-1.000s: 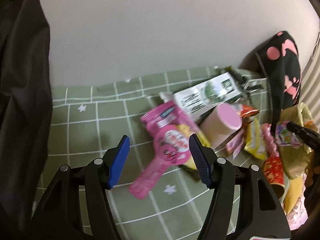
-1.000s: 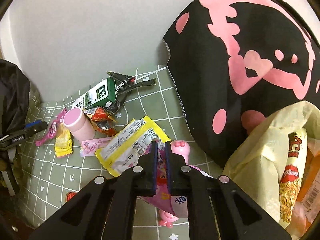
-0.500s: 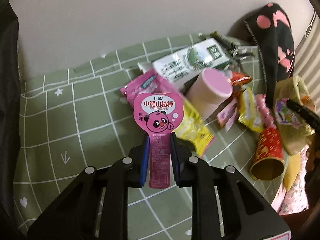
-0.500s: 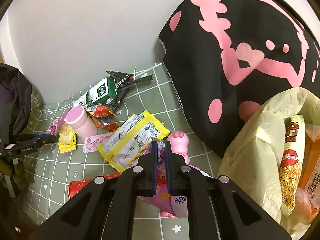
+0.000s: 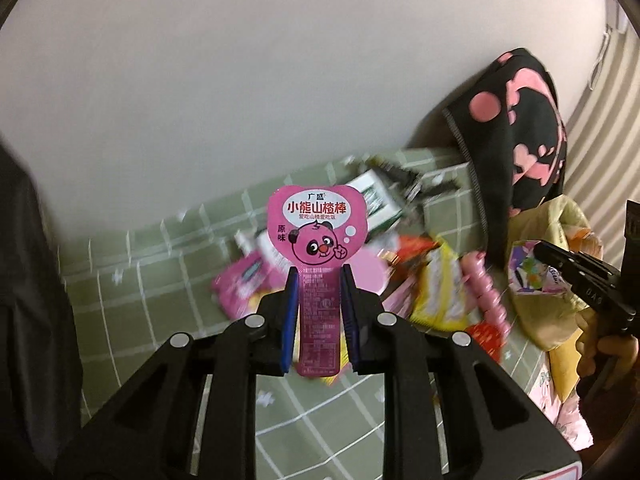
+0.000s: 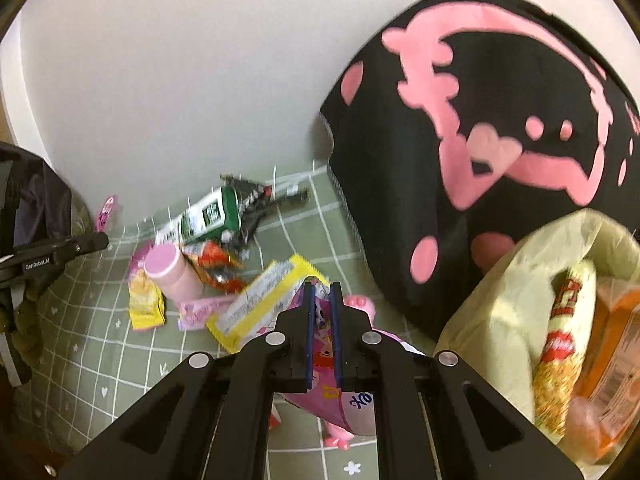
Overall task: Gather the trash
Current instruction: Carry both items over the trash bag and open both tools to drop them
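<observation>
Left wrist view: my left jaws (image 5: 318, 276) pinch the stem of a pink panda-print wrapper (image 5: 318, 236), held upright above the green checked cloth (image 5: 132, 300). Open cloth lies to the left; the litter pile (image 5: 436, 284) behind is blurred. At the right edge my right gripper (image 5: 576, 280) is cut off beside the yellow bag (image 5: 540, 320).

Right wrist view: my right jaws (image 6: 321, 292), pressed nearly together, pinch a pink cartoon wrapper (image 6: 324, 364) near the bag's (image 6: 488, 300) rim. A black-and-pink cushion (image 6: 480, 152) blocks the far right. My left gripper (image 6: 60, 254) enters far left.
</observation>
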Demonstrator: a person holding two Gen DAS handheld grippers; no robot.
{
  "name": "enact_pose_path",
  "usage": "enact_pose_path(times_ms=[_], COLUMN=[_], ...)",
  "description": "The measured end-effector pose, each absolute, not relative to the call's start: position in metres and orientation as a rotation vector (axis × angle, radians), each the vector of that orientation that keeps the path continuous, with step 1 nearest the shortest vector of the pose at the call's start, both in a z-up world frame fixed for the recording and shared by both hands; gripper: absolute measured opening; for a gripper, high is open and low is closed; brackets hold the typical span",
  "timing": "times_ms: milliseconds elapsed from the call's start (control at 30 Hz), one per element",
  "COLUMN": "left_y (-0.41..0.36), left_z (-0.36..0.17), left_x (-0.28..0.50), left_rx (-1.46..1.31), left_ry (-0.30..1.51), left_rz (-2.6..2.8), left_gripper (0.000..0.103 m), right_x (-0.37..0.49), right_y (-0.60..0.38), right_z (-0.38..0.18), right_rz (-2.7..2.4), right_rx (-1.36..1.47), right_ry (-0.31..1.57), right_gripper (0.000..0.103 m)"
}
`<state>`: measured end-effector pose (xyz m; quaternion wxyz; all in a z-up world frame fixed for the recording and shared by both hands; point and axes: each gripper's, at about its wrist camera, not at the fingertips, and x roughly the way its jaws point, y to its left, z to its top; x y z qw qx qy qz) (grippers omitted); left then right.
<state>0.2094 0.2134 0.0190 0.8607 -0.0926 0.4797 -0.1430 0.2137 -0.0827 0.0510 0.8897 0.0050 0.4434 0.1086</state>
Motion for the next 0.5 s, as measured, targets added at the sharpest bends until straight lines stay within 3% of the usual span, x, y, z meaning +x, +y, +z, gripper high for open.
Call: enact_pose_path(times_ms=[500], left_y=[0.082], left_z=[0.089], left_x=[0.243], left_rx=[-0.03], left_ry=[0.852], left_rz=[-0.608], left_gripper=[0.019], right_x=[0.212], right_y=[-0.131], right_z=[0.135], right_rz=[0.076], right_rx=[-0.014], right_ry=[0.741], right_gripper=[0.009])
